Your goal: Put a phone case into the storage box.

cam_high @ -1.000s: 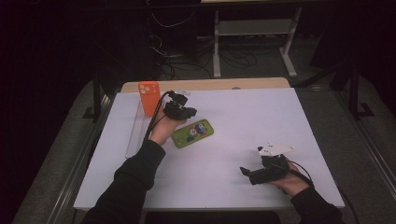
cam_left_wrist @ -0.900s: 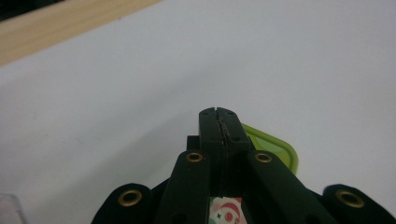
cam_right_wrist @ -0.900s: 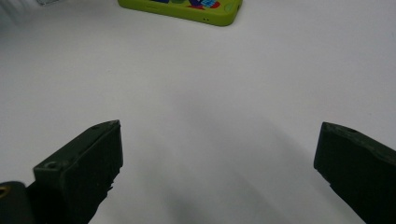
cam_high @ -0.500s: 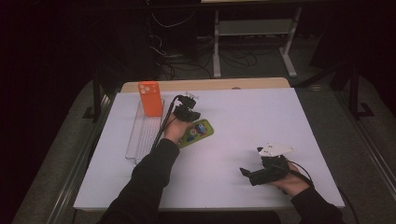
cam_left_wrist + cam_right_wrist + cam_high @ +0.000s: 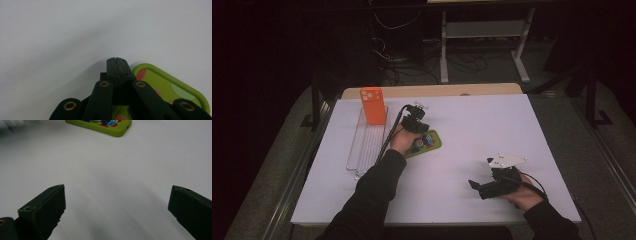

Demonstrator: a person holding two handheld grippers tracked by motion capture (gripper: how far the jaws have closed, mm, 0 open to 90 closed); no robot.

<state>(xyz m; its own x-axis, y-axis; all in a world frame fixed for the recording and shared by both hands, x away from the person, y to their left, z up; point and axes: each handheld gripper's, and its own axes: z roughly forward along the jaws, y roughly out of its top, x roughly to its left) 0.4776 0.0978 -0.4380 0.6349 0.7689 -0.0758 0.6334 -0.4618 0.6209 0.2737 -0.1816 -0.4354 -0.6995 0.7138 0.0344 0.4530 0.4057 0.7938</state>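
The lime-green phone case with a colourful cartoon print is lying flat on the white desk, left of centre in the high view, just right of a clear ribbed plastic tray that is holding an upright orange phone case. The left gripper is hovering over the green case's edge with its jaws pressed fully together and gripping nothing. Pushing down or sideways with shut jaws would likely be skidding the case across the smooth desk rather than lifting it. The right gripper is resting at lower right, jaws spread wide and empty.
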